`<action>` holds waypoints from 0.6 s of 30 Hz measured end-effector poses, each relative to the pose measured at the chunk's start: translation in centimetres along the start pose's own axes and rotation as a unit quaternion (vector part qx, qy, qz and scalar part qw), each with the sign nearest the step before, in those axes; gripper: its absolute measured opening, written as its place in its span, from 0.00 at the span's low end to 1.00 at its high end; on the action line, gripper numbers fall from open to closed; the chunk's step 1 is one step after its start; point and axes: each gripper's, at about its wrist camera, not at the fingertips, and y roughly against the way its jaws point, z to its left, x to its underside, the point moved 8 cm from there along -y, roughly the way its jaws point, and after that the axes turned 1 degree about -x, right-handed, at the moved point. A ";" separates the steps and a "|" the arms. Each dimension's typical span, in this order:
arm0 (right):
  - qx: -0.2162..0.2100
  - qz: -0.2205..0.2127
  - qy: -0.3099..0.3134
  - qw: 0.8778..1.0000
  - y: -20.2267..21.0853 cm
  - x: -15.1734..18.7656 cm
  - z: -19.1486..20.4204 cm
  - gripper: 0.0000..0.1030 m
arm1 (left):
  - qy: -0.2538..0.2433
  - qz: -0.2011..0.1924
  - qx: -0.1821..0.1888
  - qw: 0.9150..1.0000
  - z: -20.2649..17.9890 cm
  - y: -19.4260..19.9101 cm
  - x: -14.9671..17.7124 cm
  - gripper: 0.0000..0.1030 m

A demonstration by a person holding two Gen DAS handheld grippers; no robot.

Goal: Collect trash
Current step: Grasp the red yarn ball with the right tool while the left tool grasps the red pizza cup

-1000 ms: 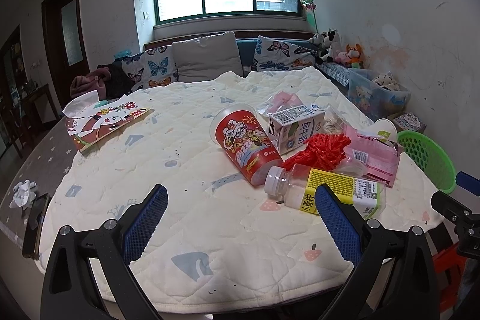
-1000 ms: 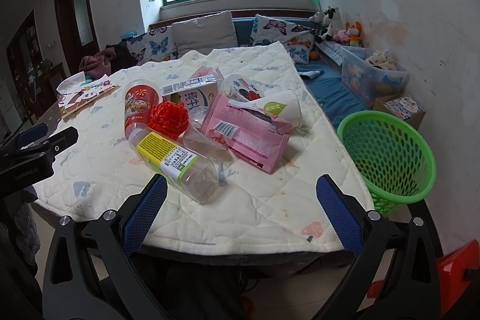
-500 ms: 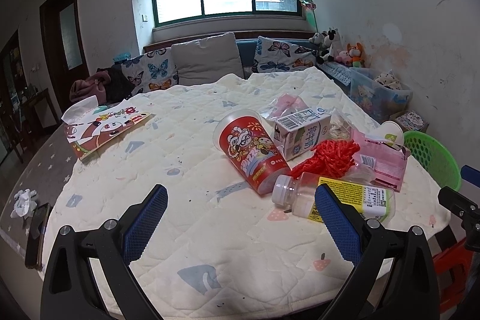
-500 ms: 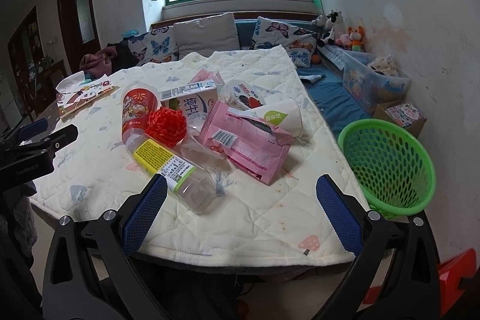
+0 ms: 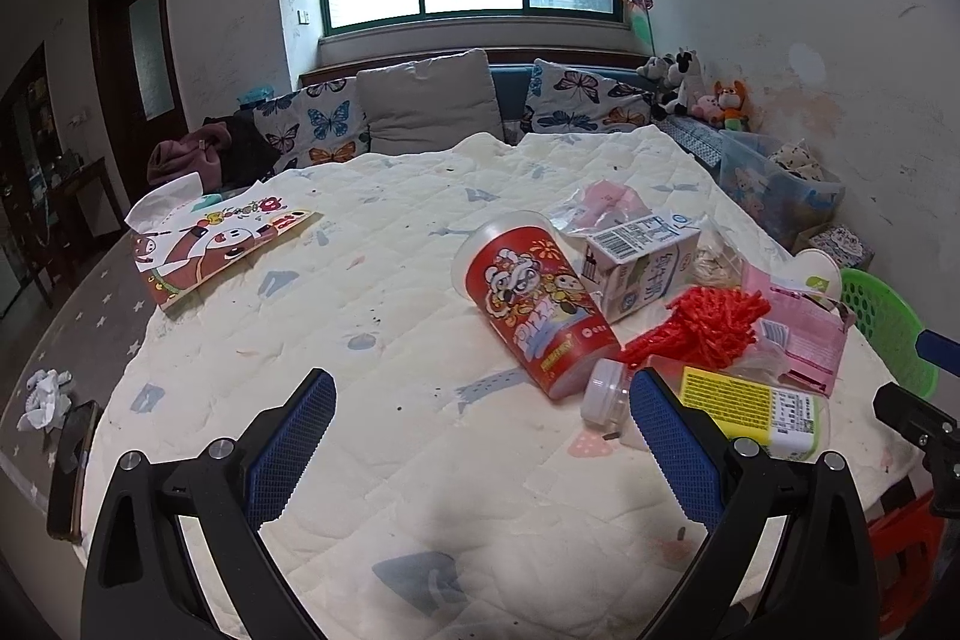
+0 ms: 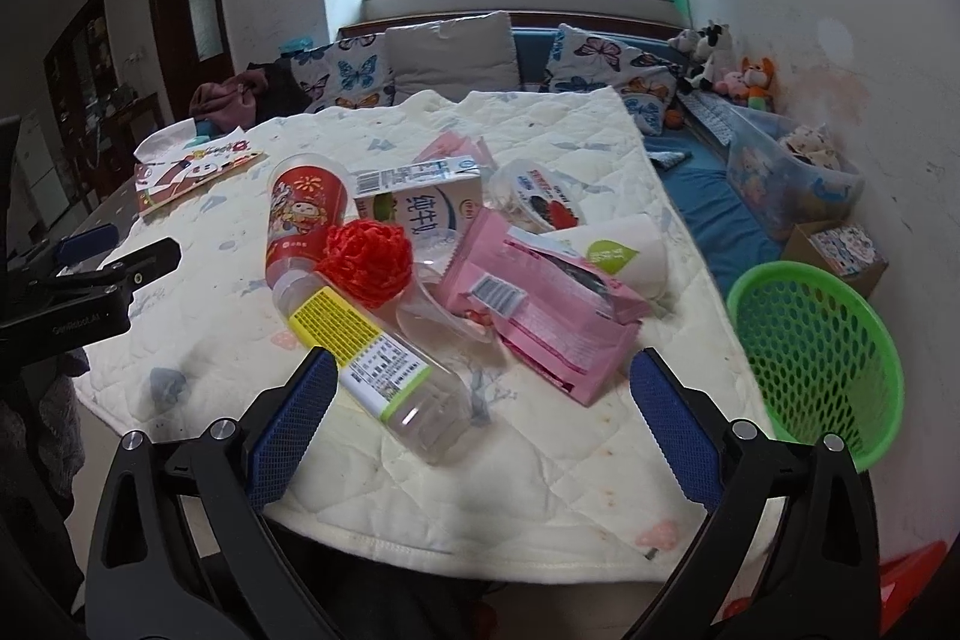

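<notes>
Your trash sits in one heap on the right half of the quilt-covered counter [image 6: 540,472]. A clear plastic bottle [image 6: 384,364] with a yellow label lies on its side nearest you, its white cap touching the base of a tipped red paper cup [image 5: 534,304]. A red pom-pom [image 6: 366,262] rests on the bottle's neck, just in front of a milk carton [image 6: 420,202]. Pink wrappers [image 6: 540,310] overlap a white paper cup [image 6: 624,250] to the right, with a clear snack tub [image 6: 534,196] behind them. The green basket [image 6: 822,364] stands off the counter's right edge, close to the heap. Your right gripper [image 6: 480,424] hovers over the bottle's base, jaws spread wide and holding nothing. Your left gripper [image 5: 480,436] hangs above bare quilt left of the bottle cap, jaws likewise spread and holding nothing. A picture book [image 5: 216,244] lies well apart at far left.
</notes>
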 end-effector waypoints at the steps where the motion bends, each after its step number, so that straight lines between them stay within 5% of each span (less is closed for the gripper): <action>1: -0.005 0.002 0.003 1.000 -0.4 -0.2 0.3 0.94 | 0.002 0.000 -0.002 1.000 0.3 -0.2 -0.1 0.93; 18: -0.075 0.048 0.043 0.995 -7.2 -3.1 5.5 0.73 | 0.019 0.018 -0.021 0.999 3.1 -3.7 -2.1 0.85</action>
